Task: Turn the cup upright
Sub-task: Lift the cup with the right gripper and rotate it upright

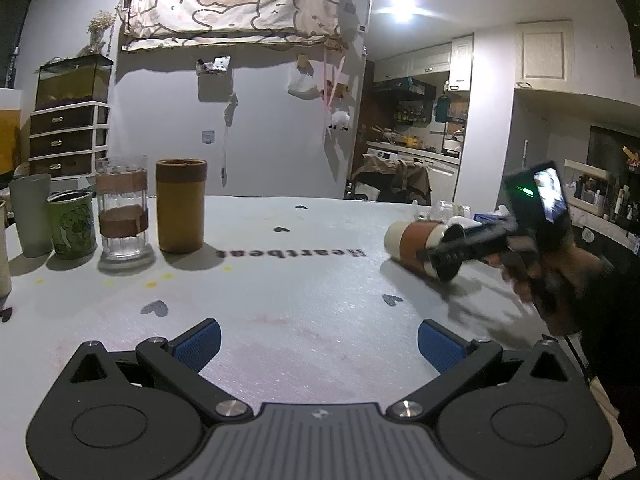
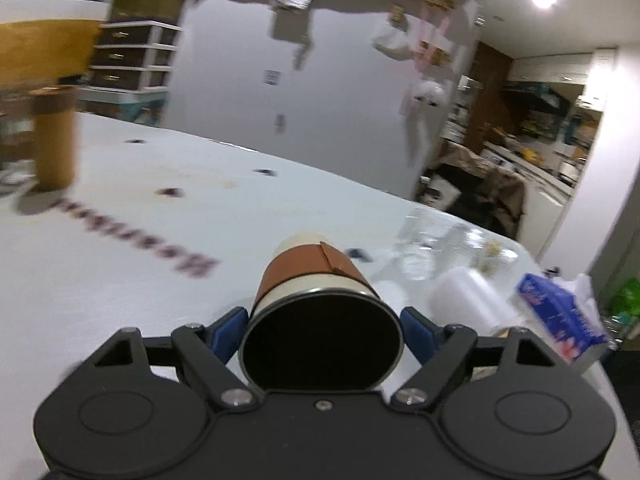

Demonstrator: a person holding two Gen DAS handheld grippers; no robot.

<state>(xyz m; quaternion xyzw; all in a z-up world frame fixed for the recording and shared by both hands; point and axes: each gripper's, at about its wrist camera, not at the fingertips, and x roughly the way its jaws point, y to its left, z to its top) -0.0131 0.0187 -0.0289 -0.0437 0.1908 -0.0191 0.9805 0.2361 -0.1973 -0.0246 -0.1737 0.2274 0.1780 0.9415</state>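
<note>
A white cup with a brown sleeve (image 2: 312, 276) lies on its side on the white table (image 2: 100, 280), its dark round end toward the right wrist camera. My right gripper (image 2: 322, 330) has a blue pad (image 2: 230, 330) on each side of the cup near that end and is shut on it. In the left wrist view the same cup (image 1: 416, 240) lies at the right with the right gripper (image 1: 448, 256) on it. My left gripper (image 1: 318, 344) is open and empty above the table's near part.
At the left stand a tall brown cylinder (image 1: 181, 206), a glass with brown bands (image 1: 122, 214), a green can (image 1: 73, 224) and a grey cup (image 1: 31, 214). By the cup lie clear glassware (image 2: 424, 248), a white roll (image 2: 468, 296) and a blue packet (image 2: 560, 316).
</note>
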